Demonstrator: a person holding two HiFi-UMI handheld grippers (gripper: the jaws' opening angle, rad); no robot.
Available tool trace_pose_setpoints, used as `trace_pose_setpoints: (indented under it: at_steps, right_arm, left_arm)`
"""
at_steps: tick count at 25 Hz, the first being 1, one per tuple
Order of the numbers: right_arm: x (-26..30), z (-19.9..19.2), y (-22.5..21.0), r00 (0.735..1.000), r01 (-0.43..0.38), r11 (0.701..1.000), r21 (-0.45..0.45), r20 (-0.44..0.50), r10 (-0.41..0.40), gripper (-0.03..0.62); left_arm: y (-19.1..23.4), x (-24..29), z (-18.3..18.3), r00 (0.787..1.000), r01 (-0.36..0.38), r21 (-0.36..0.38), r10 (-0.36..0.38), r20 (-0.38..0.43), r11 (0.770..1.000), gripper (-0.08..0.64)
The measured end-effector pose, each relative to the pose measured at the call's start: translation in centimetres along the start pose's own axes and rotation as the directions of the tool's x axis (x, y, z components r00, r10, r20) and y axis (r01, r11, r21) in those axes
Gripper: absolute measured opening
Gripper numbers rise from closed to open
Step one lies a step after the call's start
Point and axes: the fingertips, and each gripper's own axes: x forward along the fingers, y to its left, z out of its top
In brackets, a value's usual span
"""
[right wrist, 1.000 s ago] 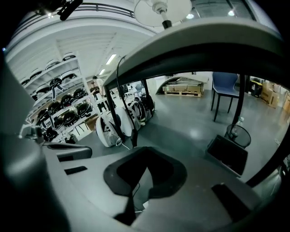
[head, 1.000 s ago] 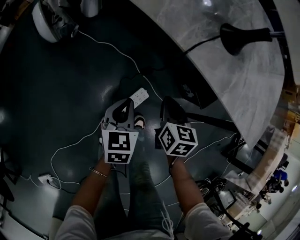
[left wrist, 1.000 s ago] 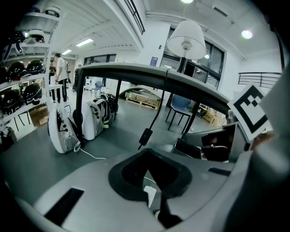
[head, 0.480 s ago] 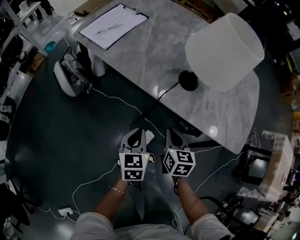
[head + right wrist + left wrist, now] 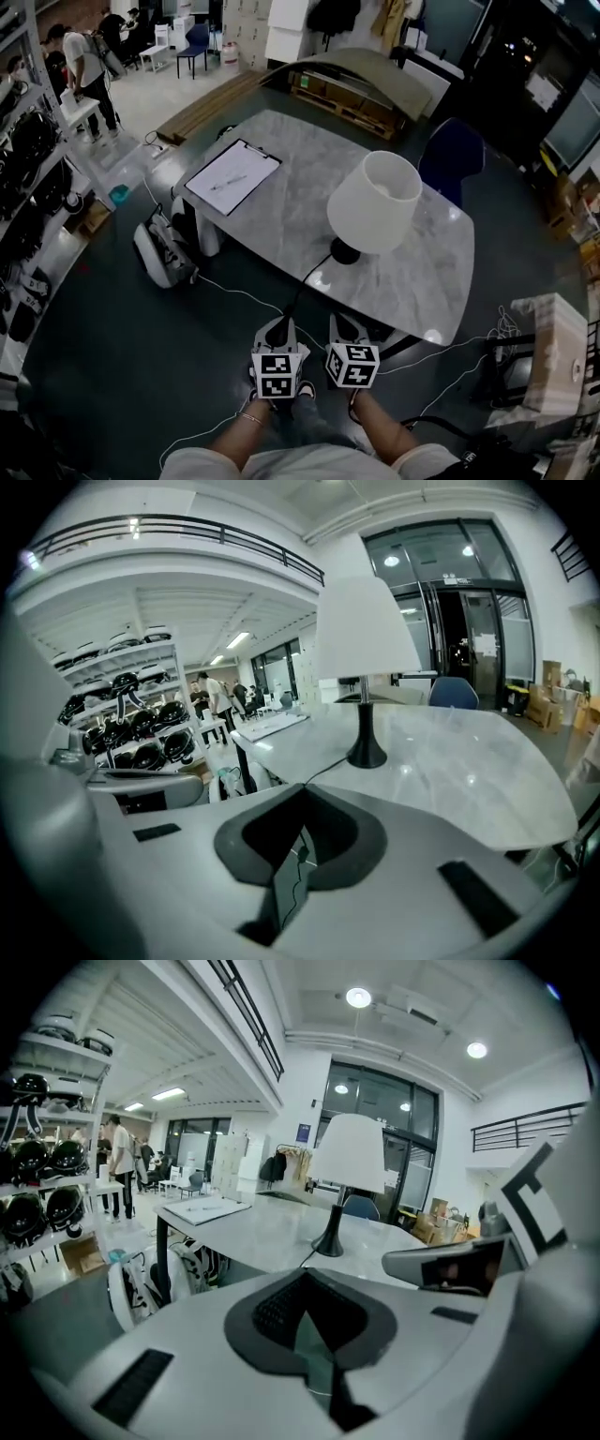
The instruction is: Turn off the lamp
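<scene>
Head view: lamp [image 5: 370, 208] stands well ahead of clenched, empty left gripper [image 5: 278, 328] and right gripper [image 5: 340, 325]; probably light, top-heavy, shade [image 5: 380, 192] fragile; hold at stiff black base [image 5: 345, 251].

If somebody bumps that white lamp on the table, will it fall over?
Probably tippy: the lamp is wide on top, with a thin stem over a small dark base, so a push up high could topple it. The smooth table may let it slide if it is pushed low. Its cord, running off the table's edge, might tug on it.
</scene>
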Motion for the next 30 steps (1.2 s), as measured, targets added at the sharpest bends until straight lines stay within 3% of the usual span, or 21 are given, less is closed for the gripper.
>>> trace_pose_setpoints:
  at_steps: [6, 15, 30]
  right_arm:
    - [-3.0, 3.2, 0.0, 0.998, -0.001, 1.000, -0.006, 0.060, 0.002, 0.000]
    - [-4.9, 5.7, -0.7, 0.993, 0.017, 0.999, -0.048, 0.119, -0.011, 0.000]
    - [-3.3, 6.6, -2.6, 0.992, 0.038, 0.999, -0.028, 0.122, -0.034, 0.000]
  left_arm:
    - [-1.1, -2.5, 3.9, 0.997, -0.003, -0.040, 0.006, 0.075, 0.999, -0.006]
    - [-1.4, -3.5, 7.1, 0.993, -0.024, -0.033, 0.028, 0.118, 0.999, -0.006]
    - [-3.3, -0.7, 8.4, 0.995, 0.016, 0.000, -0.016, 0.096, 1.000, -0.006]
